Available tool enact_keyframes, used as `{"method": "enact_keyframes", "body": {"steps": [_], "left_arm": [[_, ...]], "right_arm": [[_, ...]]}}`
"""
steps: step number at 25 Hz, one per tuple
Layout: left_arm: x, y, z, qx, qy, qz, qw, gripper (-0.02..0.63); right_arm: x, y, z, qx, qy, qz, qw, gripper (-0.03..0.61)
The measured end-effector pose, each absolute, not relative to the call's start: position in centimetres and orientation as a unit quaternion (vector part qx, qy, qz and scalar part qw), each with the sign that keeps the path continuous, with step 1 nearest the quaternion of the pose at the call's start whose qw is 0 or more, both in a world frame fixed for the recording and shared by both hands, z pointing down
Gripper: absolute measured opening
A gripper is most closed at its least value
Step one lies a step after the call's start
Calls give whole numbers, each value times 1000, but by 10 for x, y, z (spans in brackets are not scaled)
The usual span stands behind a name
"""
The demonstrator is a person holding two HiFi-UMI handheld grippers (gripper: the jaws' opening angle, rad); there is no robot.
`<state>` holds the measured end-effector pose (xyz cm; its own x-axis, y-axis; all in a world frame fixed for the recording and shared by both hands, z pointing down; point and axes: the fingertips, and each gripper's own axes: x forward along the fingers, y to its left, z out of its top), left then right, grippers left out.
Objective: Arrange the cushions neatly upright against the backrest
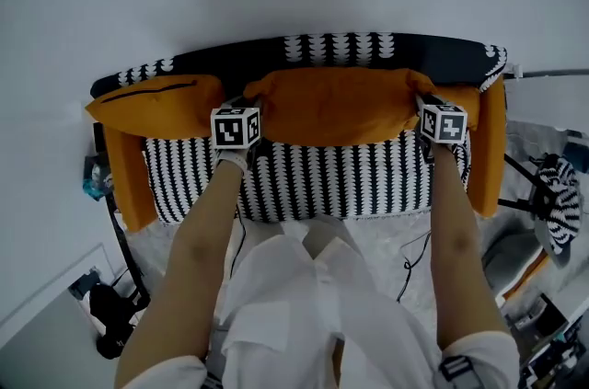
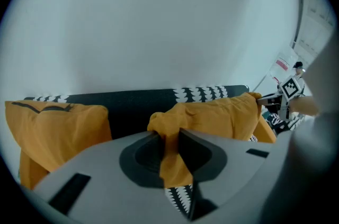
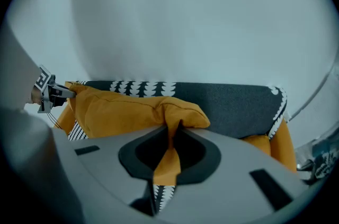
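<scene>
- Left gripper (image 2: 168, 138): jaws clamped on a pinch of orange cloth, the left top corner of the middle cushion (image 1: 336, 107). The fabric fills the gap between the pads.
- Right gripper (image 3: 170, 132): jaws closed the same way on that cushion's right top corner. A fold of orange cloth runs down between them.
- Middle cushion: held lengthwise between the two grips, across the front of the backrest (image 1: 442, 58). In the head view its lower edge overlaps the rear of the seat (image 1: 340, 180). Cannot tell whether it rests there or hangs clear.
- Sofa: dark backrest with a band of white leaf-like print along the top, and a black-and-white patterned seat.
- On the sofa, left end: left cushion (image 1: 152, 107), orange with a dark zip line, against the backrest just beside the held one.
- Below it an orange panel (image 1: 129, 180) runs down the seat's left side. Cannot tell whether it is a separate cushion.
- On the sofa, right end: right cushion (image 1: 492, 153), orange, standing on edge along the sofa's side, just past the right gripper.
- Both forearms reach forward from a white shirt (image 1: 313, 304).
- Surround: pale wall behind the sofa, dark stand legs (image 1: 520, 185) and a striped bundle (image 1: 561, 203) on the floor at right.
</scene>
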<state>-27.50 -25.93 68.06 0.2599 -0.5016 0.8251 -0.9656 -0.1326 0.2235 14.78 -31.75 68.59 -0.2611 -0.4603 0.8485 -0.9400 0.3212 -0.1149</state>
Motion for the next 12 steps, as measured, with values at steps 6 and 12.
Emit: {"method": "enact_keyframes", "body": {"steps": [6,12], "left_arm": [[-323,-253,678,668,-564,288,391,86],[-336,-264,685,660,-571,294,389,106]], "right_arm": [[99,-328,684,464,-745,310,366,46],[90,-342,694,457,-735,307,397,52]]}}
